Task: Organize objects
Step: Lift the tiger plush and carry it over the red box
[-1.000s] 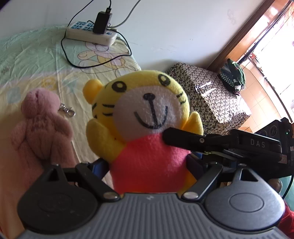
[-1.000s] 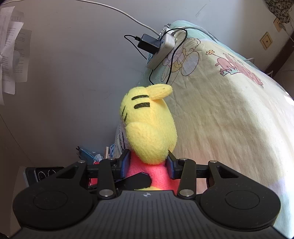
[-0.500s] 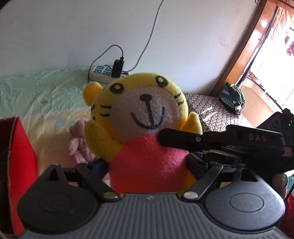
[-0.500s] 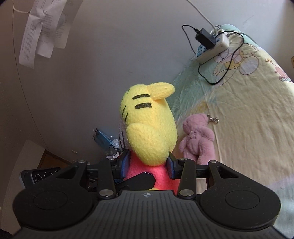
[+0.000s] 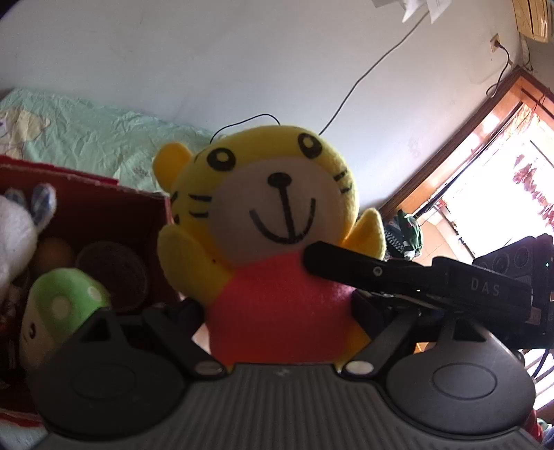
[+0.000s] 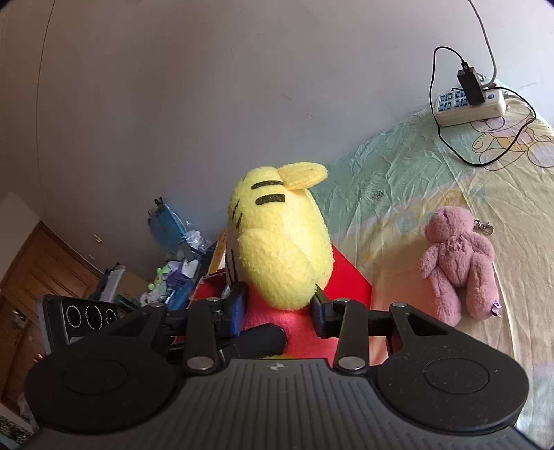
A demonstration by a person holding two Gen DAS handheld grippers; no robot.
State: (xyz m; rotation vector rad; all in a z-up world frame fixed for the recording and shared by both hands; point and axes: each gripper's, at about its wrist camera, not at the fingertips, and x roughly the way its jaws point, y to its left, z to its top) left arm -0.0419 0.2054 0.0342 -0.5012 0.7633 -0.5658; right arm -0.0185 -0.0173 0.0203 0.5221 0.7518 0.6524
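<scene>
Both claws grip the tiger (image 5: 277,242)
L claw (image 5: 277,311) & R claw (image 6: 278,308) clamp its red body; box (image 5: 104,204) at left; bear (image 6: 457,266) on bed (image 6: 415,180).

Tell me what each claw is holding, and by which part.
Both hold the tiger toy by its pink body: left claw from the front, right claw from the side.

- "DAS" stands in pale letters on the black body of the right claw (image 5: 310,258), which reaches in from the right side of the left wrist view; the letters sit far back on its arm, near the picture's right edge.
- A small dark scribble is printed on the green part of the bed sheet (image 6: 398,180); it is too small to read.
- Sheets of paper (image 5: 420,8) hang on the wall, and their print cannot be made out.
</scene>
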